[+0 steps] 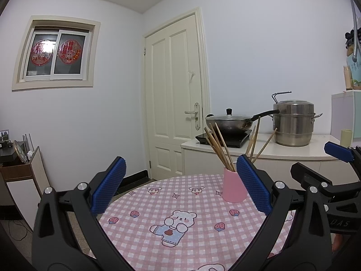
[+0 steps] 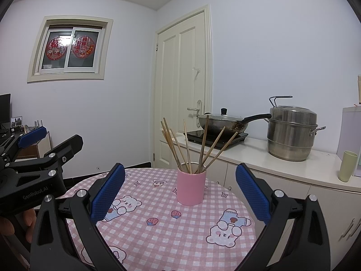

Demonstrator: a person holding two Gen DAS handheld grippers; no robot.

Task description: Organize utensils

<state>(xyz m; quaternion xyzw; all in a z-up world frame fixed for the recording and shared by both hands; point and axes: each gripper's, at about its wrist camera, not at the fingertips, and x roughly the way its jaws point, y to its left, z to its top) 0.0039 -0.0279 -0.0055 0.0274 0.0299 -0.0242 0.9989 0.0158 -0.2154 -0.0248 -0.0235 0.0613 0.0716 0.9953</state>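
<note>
A pink cup [image 2: 191, 186] stands upright on the round table with a pink checked cloth [image 2: 162, 225]. Several wooden chopsticks [image 2: 187, 146] stick out of it, fanned apart. My right gripper [image 2: 180, 194] is open and empty, held above the near side of the table with the cup between its blue pads and farther off. My left gripper [image 1: 180, 187] is also open and empty. In its view the pink cup [image 1: 233, 187] sits just left of the right pad, with the chopsticks [image 1: 220, 149] above. Each gripper shows at the edge of the other's view.
A counter [image 2: 293, 169] runs behind the table on the right, with a lidded wok [image 2: 223, 123] on an induction hob, a steel steamer pot [image 2: 291, 133] and a pale green cup [image 2: 347, 166]. A closed door [image 2: 182, 90] is behind. A low cabinet [image 1: 22, 180] stands at left.
</note>
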